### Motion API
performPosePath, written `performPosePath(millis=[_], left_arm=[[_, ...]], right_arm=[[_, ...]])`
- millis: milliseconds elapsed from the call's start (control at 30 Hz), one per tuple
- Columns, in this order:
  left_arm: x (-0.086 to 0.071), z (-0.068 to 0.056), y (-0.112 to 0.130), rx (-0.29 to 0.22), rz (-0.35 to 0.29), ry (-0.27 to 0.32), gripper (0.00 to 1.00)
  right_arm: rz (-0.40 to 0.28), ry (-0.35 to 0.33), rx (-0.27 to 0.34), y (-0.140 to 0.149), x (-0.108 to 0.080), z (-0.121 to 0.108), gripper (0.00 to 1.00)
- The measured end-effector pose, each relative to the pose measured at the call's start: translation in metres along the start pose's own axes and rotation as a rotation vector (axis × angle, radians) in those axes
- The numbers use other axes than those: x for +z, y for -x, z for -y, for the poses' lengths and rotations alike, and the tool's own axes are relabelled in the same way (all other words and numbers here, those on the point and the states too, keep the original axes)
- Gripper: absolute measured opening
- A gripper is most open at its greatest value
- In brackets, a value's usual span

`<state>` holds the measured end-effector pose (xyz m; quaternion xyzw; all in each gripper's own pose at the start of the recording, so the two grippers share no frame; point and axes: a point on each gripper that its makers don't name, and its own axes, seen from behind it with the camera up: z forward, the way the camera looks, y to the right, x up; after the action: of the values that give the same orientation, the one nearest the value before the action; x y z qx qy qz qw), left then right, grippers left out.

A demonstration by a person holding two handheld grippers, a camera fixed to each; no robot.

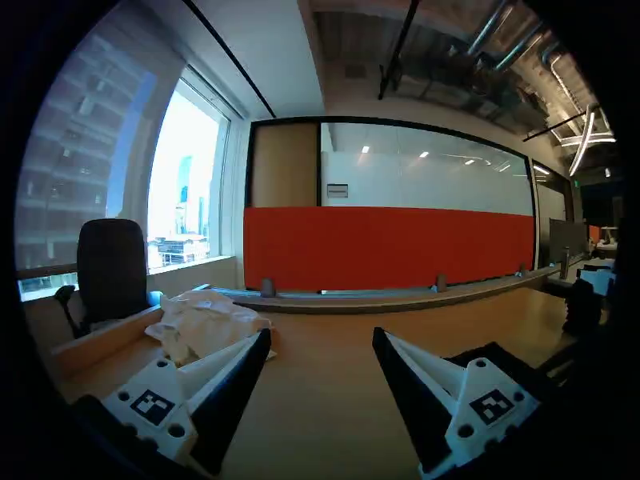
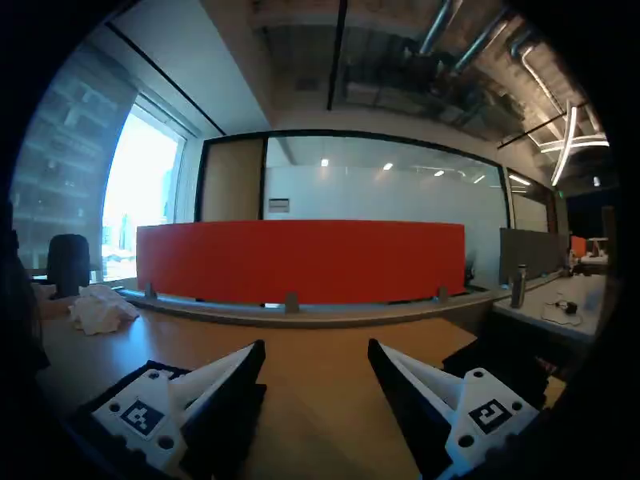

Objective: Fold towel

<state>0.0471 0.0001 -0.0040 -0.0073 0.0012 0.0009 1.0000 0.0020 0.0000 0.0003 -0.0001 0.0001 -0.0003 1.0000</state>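
A crumpled white towel [image 1: 204, 322] lies in a heap on the wooden desk [image 1: 336, 376], ahead and to the left of my left gripper [image 1: 320, 344]. That gripper stands open, low over the desk, with nothing between its fingers. In the right gripper view the same towel [image 2: 100, 309] sits far off to the left on the desk [image 2: 320, 368]. My right gripper [image 2: 316, 352] is open too, holding nothing, well to the right of the towel.
A red divider panel [image 1: 388, 248] runs along the desk's far edge. A black office chair [image 1: 110, 268] stands by the window on the left. A neighbouring desk [image 2: 560, 300] at the right holds a bottle [image 2: 522, 286] and small items.
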Motion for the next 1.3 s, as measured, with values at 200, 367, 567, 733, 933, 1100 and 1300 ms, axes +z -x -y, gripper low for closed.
performPosePath(millis=[200,367,567,733,933,1100,1300], left_arm=[[-0.004,-0.008,-0.042,0.008,0.016,0.024,0.94],[-0.005,-0.014,-0.069,0.02,0.036,0.045,0.94],[-0.004,-0.022,-0.09,0.033,0.065,0.075,0.94],[-0.003,-0.028,-0.097,0.053,0.087,0.104,0.94],[-0.001,-0.036,-0.094,0.088,0.127,0.158,0.94],[-0.003,-0.041,-0.087,0.115,0.17,0.216,0.94],[-0.01,-0.054,-0.075,0.151,0.23,0.316,0.94]], right_arm=[[-0.002,0.001,-0.011,-0.033,0.003,-0.001,0.99],[0.004,-0.003,-0.016,-0.063,0.004,-0.001,0.99],[0.015,-0.004,-0.023,-0.088,0.003,0.0,0.99],[0.034,-0.018,-0.035,-0.094,0.002,0.003,0.99],[0.076,-0.068,-0.071,-0.087,0.001,0.013,0.99],[0.116,-0.134,-0.11,-0.081,-0.002,0.025,1.0],[0.175,-0.259,-0.16,-0.069,-0.011,0.045,1.0]])
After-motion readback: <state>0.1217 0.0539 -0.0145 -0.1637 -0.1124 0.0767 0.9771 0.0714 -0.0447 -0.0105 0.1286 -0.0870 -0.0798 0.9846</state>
